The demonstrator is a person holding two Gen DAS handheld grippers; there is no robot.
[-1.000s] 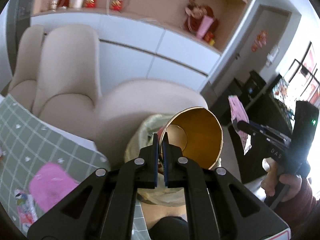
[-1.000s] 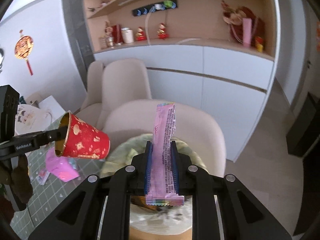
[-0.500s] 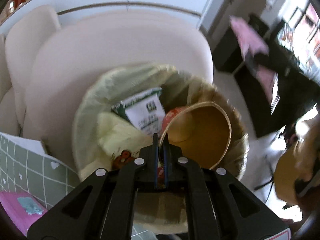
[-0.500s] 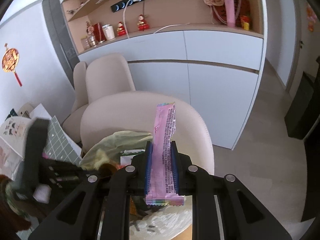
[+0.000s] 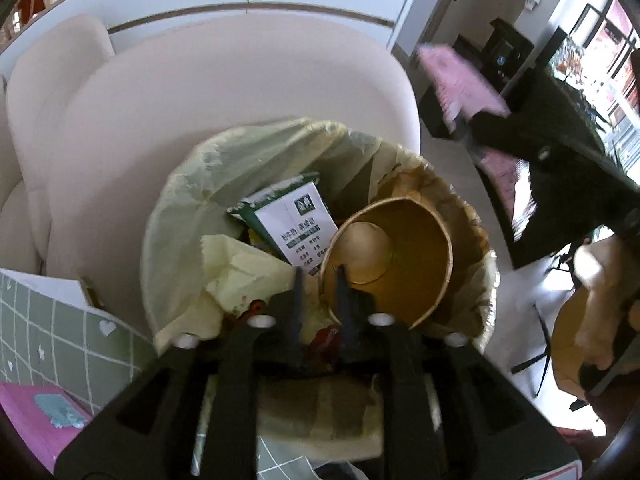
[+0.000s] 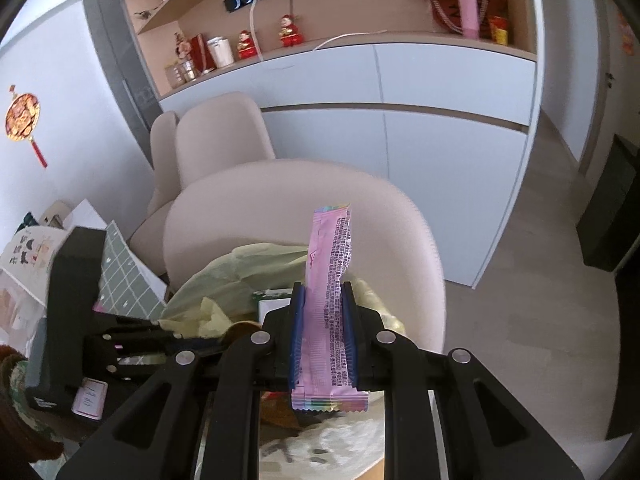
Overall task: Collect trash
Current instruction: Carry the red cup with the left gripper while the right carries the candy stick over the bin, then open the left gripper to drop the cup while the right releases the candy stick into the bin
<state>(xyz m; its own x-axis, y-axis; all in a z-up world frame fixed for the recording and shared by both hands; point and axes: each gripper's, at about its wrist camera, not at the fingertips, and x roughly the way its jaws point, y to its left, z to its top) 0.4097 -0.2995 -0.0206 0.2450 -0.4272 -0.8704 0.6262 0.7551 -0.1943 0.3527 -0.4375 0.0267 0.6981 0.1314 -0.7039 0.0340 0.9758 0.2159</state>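
Left wrist view: the left gripper point(image 5: 318, 280) points steeply down into the round waste bin lined with a pale yellow-green plastic bag point(image 5: 192, 184). Its jaws are opening, and the red paper cup with a gold inside point(image 5: 396, 260) sits with its near rim wall in the gap between them, mouth turned toward the camera, lying just at one o'clock of the fingertips and already inside the bin. Whether a pad touches the rim I cannot tell. At eleven o'clock of the cup rests a green-and-white printed packet point(image 5: 296, 220) among crumpled liner. At two o'clock, blurred, the long pink snack wrapper point(image 5: 460, 88) shows above the black right gripper. A green gridded mat on the worktop point(image 5: 60, 340) fills the eight o'clock corner.

Right wrist view: the right gripper point(image 6: 322, 320) is clamped on the pink wrapper point(image 6: 330, 280), whose long axis runs straight up along the fingers toward twelve o'clock, its crimped end hanging below the pads. The bin's liner point(image 6: 248, 268) lies just beyond and below, at about eleven o'clock, in front of a cream upholstered chair point(image 6: 280, 200). The left gripper's body sits at nine o'clock, over the bin. Judging from this, the wrapper needs to come forward and down before release.
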